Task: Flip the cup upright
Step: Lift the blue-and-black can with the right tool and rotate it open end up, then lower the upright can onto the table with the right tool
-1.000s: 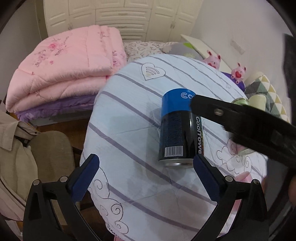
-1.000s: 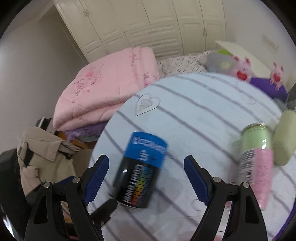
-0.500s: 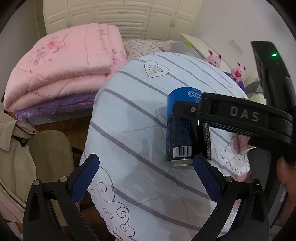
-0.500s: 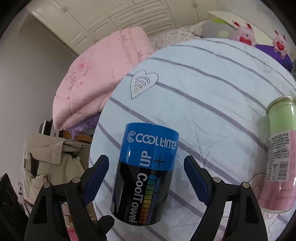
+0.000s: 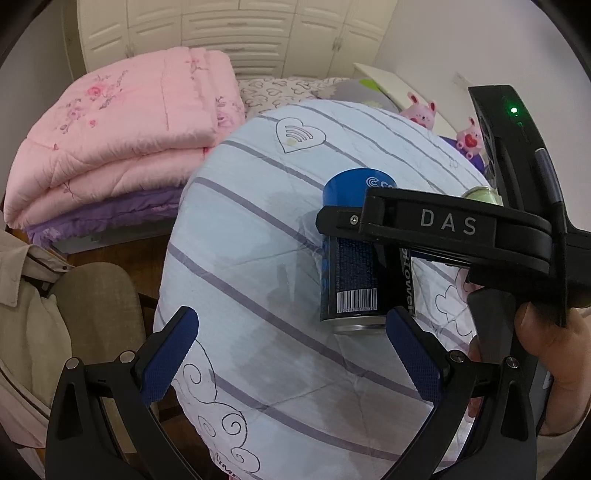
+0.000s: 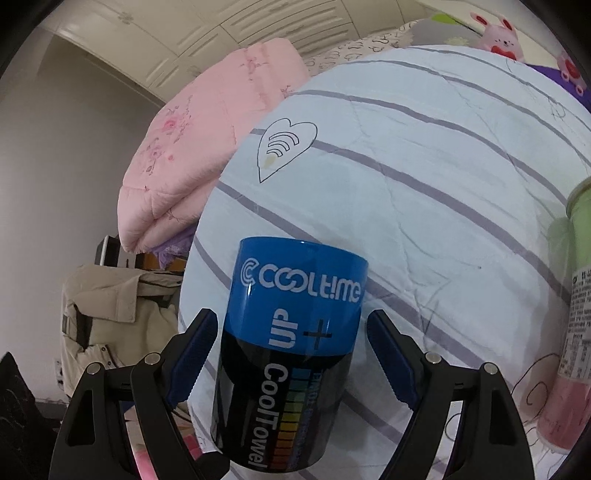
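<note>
Right gripper (image 6: 291, 365) nearest in right wrist view, jaws wide, one blue pad each side of the cup (image 6: 291, 354). Small gaps show between pads and cup wall, so no contact visible. Cup is a blue-and-black cylinder, "COOLTIME" and "CoolTowel" print, lying on its side on the striped quilt (image 6: 424, 177), blue end pointing away from the camera, black end toward it.

Left gripper (image 5: 291, 354) low in left wrist view, jaws wide, nothing between them, over the quilt (image 5: 258, 258). Its right pad sits just in front of the cup's (image 5: 354, 280) silver rim end with the barcode; contact unclear. The right gripper (image 5: 436, 229) crosses from the right above the cup, black body marked "DAS", green light on, held by the person's hand (image 5: 546, 343).

Green-and-pink bottle (image 6: 569, 317) lies on the quilt right of the cup, apart from it. Beige jacket (image 6: 110, 317) left, off the quilt. Further back, folded pink comforter (image 5: 122, 136). Pink plush toys (image 5: 421, 110) far right, white wardrobe (image 5: 229, 29) behind.
</note>
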`<state>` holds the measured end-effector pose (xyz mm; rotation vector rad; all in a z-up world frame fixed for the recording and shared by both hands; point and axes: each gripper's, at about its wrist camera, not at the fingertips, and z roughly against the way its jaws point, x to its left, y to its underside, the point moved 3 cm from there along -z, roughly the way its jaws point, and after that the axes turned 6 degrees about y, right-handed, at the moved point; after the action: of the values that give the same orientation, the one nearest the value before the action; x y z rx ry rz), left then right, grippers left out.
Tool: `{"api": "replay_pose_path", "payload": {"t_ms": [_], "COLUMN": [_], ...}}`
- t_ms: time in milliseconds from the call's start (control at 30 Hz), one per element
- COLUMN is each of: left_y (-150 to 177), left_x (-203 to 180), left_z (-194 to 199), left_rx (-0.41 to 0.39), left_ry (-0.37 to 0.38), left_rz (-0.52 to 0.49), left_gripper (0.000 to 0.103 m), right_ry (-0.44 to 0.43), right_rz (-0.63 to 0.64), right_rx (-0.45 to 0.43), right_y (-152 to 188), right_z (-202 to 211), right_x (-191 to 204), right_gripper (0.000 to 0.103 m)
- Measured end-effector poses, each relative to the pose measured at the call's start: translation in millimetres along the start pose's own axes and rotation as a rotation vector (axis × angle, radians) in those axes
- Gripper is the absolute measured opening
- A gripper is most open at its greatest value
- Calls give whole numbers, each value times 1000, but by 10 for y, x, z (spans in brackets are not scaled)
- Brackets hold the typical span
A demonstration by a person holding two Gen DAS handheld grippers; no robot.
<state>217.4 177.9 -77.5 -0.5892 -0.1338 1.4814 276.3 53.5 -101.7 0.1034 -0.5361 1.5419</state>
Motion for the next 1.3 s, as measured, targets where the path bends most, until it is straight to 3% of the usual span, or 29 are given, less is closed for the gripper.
{"api": "replay_pose_path", "payload": {"t_ms": [67,533,867,1167,1300], "left_y": [1,-60,-244,-337,-320], "left_x": [2,-114,-414,-596,-611], "left_z": [-2,-39,-245,-449,-501], "left_rx": [3,-3,-2,-2,-4], "left_ry": [1,26,41,-1,-25], "left_rz": [0,1,-40,-52,-61], "left_gripper": [103,103,103,103,103], "right_ry": [-13,-4,135,266,276], "right_rz": [8,64,133,228,245], "right_rx": [-9,-78,-186,-271,-284], "right_y": [-1,-18,-179,-288,-244], "right_z": [19,238,479,608,610], "right_x": [7,-56,-175,-188,-193], "right_gripper": [72,72,72,71,71]}}
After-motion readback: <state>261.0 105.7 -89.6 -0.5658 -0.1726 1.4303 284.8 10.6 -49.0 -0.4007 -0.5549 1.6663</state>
